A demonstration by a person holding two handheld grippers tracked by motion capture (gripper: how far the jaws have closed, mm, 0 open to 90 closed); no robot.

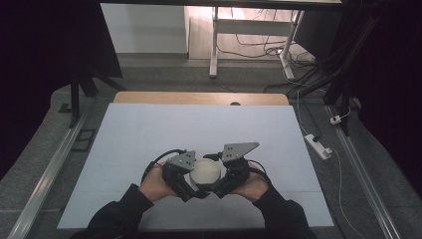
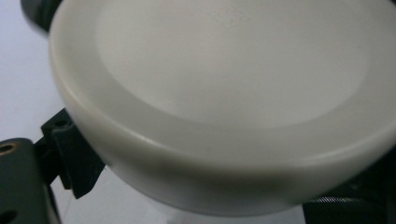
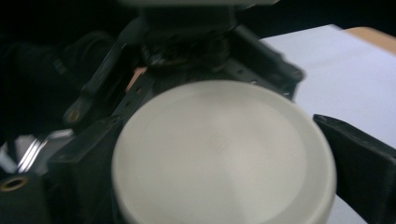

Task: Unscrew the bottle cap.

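Note:
A white round container with a smooth lid (image 1: pixel 206 171) is held just above the pale blue table sheet (image 1: pixel 149 129), near its front edge, between both grippers. My left gripper (image 1: pixel 191 181) comes at it from the left and my right gripper (image 1: pixel 220 180) from the right. In the right gripper view the lid (image 3: pixel 219 149) sits between my two black jaws, one finger (image 3: pixel 366 172) against its right rim. In the left gripper view the lid (image 2: pixel 224 93) is very close, with a black finger (image 2: pixel 70 158) tucked under its rim at the left. The container's body is mostly hidden.
A wooden table edge (image 1: pixel 199 97) runs behind the sheet. Beyond it stand a white frame's legs (image 1: pixel 214 45) and loose cables on the floor. A white power strip (image 1: pixel 318 146) lies off the table's right side. Metal rails (image 1: pixel 45 179) flank the table.

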